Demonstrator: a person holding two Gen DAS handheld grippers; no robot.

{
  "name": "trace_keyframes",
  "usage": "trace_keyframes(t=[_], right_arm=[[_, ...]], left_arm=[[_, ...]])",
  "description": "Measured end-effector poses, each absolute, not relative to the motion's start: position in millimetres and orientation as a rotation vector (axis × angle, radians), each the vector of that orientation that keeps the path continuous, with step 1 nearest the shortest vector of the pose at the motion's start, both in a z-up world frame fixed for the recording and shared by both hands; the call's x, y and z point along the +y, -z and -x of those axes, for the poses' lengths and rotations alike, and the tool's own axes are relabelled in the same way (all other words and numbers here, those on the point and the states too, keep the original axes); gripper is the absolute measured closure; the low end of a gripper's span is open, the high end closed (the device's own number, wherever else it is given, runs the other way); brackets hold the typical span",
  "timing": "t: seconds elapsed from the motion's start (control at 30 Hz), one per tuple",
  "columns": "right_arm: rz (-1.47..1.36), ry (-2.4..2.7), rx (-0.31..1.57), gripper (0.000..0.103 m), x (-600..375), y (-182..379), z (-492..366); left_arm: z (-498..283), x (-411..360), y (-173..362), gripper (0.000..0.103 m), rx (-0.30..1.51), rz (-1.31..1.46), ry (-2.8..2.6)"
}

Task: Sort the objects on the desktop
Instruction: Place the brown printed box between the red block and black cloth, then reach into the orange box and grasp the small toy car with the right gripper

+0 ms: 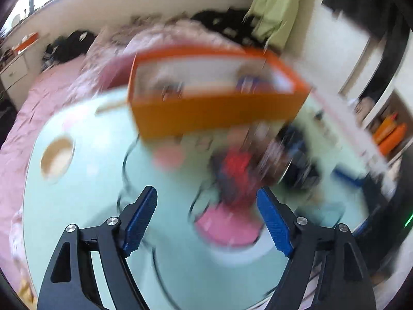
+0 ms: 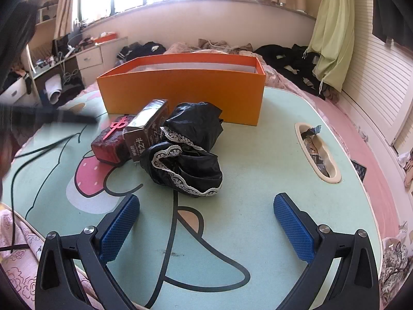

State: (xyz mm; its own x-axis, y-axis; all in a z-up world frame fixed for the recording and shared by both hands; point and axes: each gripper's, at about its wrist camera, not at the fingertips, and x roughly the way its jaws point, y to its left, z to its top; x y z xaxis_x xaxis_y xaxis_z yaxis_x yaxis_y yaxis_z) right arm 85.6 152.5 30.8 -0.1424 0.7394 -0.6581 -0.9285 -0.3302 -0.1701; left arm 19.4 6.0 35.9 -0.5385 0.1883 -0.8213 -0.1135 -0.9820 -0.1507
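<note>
On the mint-green lap table [image 2: 258,155], an orange box [image 2: 185,93] stands open-topped at the far edge and serves as the landmark. Directly in front of the box: a dark red case [image 2: 109,143] bearing a red ornament, a brown carton [image 2: 147,131] leaning against that case on its right, and a black lace-trimmed cloth [image 2: 188,149] touching the carton, heaped nearest the box's front wall. To the right of the box, a recessed slot [image 2: 318,152] in the table holds small items. The right gripper [image 2: 206,222] hovers well in front of the box, jaws spread wide, holding nothing. In the heavily blurred left wrist view, the left gripper [image 1: 206,217] is likewise wide apart and empty, facing the orange box [image 1: 214,103].
</note>
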Motion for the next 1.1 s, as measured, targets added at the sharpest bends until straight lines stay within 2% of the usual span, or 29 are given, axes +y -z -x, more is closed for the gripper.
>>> trace_keyframes(t=[0.07,0.13,0.2,0.3,0.53,0.57,0.73,0.8,0.87,0.97,1.0,1.1], right_arm=[[0.795,-1.749,0.330,0.000,153,-30,-87],[0.795,-1.747,0.332,0.000,153,-30,-87],[0.792,-1.750,0.334,0.000,155,-30,-91],[0.794,-1.746,0.332,0.000,156,-29,-92],[0.760,-1.747,0.346,0.000,153,-35,-98],[0.727,-1.758,0.338,0.004,150,-39,-101],[0.549,-1.882,0.329,0.007,155,-96,-98],[0.582,-1.953,0.394,0.017,181,-121,-79],[0.644,-1.998,0.553,0.045,224,-138,-57],[0.784,-1.983,0.762,0.054,289,-137,-21],[0.829,-1.959,0.815,0.054,310,-131,-10],[0.958,-1.864,0.935,0.065,352,-99,22]], left_arm=[[-31,8,-17,0.022,-0.092,1.415,-2.621],[-42,14,-14,0.016,0.034,1.315,-2.714],[-43,15,-11,0.015,0.004,1.307,-2.718],[-40,13,-7,0.000,-0.016,1.316,-2.699],[-41,14,-5,0.000,-0.020,1.290,-2.703],[-42,14,-5,0.000,-0.022,1.289,-2.702],[-40,19,-3,0.000,-0.017,1.287,-2.703],[-39,20,-3,0.000,-0.014,1.286,-2.702],[-39,19,-3,0.000,-0.015,1.285,-2.701],[-39,19,-3,0.000,-0.014,1.285,-2.701],[-39,19,-3,0.000,-0.014,1.285,-2.701],[-40,19,-3,0.000,-0.017,1.280,-2.701]])
